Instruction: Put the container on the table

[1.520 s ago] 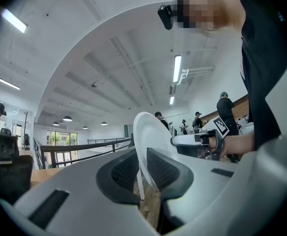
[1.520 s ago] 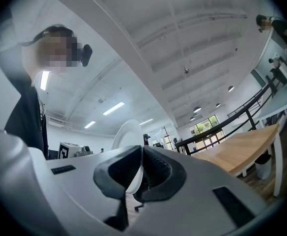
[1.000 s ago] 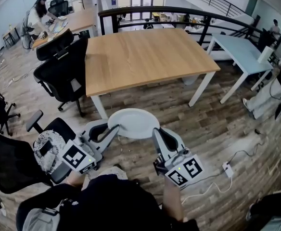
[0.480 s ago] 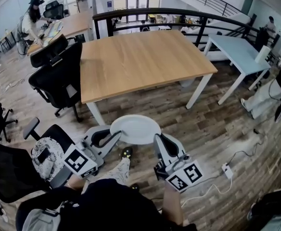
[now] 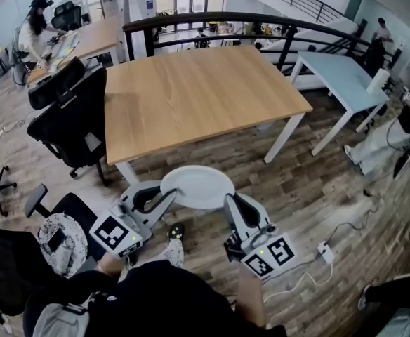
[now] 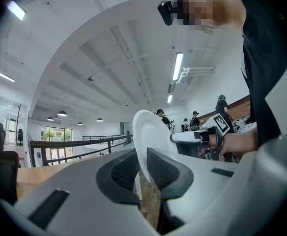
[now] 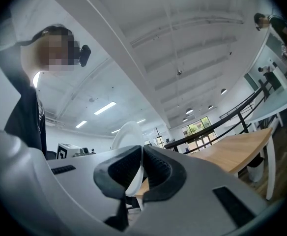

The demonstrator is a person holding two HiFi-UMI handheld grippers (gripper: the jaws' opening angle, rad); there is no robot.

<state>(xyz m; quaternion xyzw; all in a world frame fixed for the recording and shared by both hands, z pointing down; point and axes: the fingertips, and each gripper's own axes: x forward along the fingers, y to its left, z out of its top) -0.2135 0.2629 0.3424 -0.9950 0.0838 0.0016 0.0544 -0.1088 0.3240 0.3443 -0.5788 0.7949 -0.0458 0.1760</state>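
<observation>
The white container (image 5: 198, 187) — a shallow dish showing only its plain white inside — hangs above the wood floor (image 5: 310, 181), just short of the wooden counter (image 5: 198, 93). The left gripper (image 5: 166, 197) and the right gripper (image 5: 230, 203) each pinch its rim between their fingers, on opposite sides. Black office chairs (image 5: 68, 118) stand to the left — a dark railing (image 5: 212, 18) curves behind.

The wooden table (image 5: 198, 93) stands on plank floor (image 5: 310, 181) beside black chairs (image 5: 68, 121).

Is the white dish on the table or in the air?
In the air: left gripper and right gripper pinch the dish over the floor, short of the table.
</observation>
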